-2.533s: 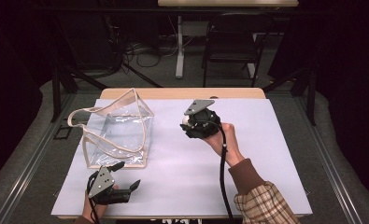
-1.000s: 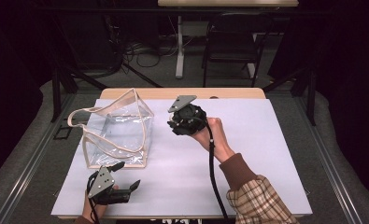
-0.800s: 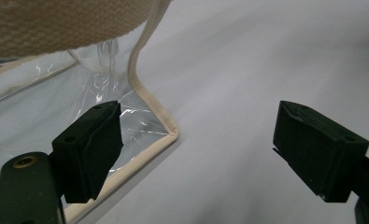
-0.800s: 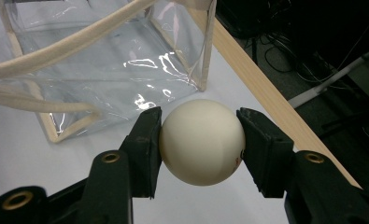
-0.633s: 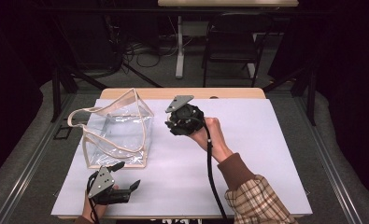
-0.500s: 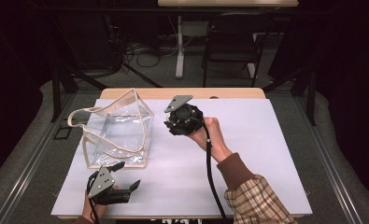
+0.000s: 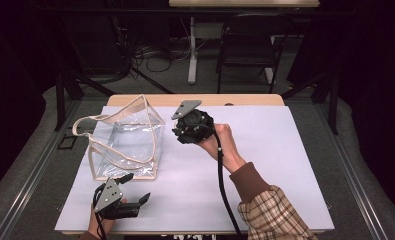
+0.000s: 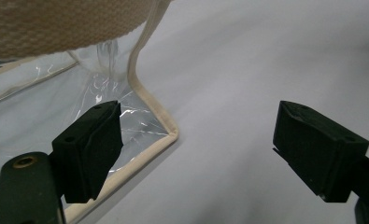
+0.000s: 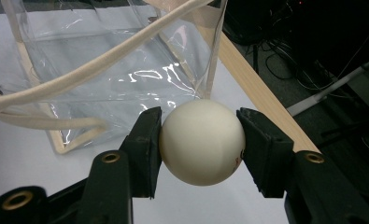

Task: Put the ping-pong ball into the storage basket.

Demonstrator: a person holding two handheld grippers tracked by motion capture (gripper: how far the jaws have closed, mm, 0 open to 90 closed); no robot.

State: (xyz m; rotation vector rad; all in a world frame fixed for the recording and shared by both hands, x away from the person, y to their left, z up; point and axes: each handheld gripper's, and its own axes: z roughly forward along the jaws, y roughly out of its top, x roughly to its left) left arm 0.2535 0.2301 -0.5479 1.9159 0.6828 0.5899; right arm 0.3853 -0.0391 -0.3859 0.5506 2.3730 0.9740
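The person's right gripper [image 7: 185,131] is up over the far middle of the worktop [image 7: 285,165], just to the right of a clear plastic bag [image 7: 127,142] with cream fabric edging. In the right gripper view its two black fingers [image 9: 145,149] are clamped on a cream-white ball [image 9: 202,142], one pad pressed against each side, so the ball sits squarely between them, clear of the surface. The ball has a small dark mark low on its right side, too small to read. Right behind the ball in that view stands the near corner of the bag, its transparent walls catching the light, with one cream strap handle [image 9: 102,60] sweeping across in front of the opening.

The bag stands upright on the left half of the pale grey worktop, its top open and its handles drooping over toward the left edge.

The left gripper [image 7: 130,192] rests low at the near left of the worktop, just in front of the bag's near bottom edge. In the left gripper view its fingers [image 8: 93,144] stand wide apart with nothing between them but bare surface; the left pad sits right by the bag's cream-trimmed bottom corner [image 8: 170,133], though I cannot tell whether it touches it. A broad band of woven cream strap [image 8: 65,23] hangs across the top of that view, very close to the camera.

A plaid sleeve [image 7: 272,212] covers the person's right forearm, and the black cable [image 7: 224,185] trails back from the right gripper along it. Beyond the worktop's wooden far edge there is a dark chair [image 7: 245,45] and some loose cables on the floor.
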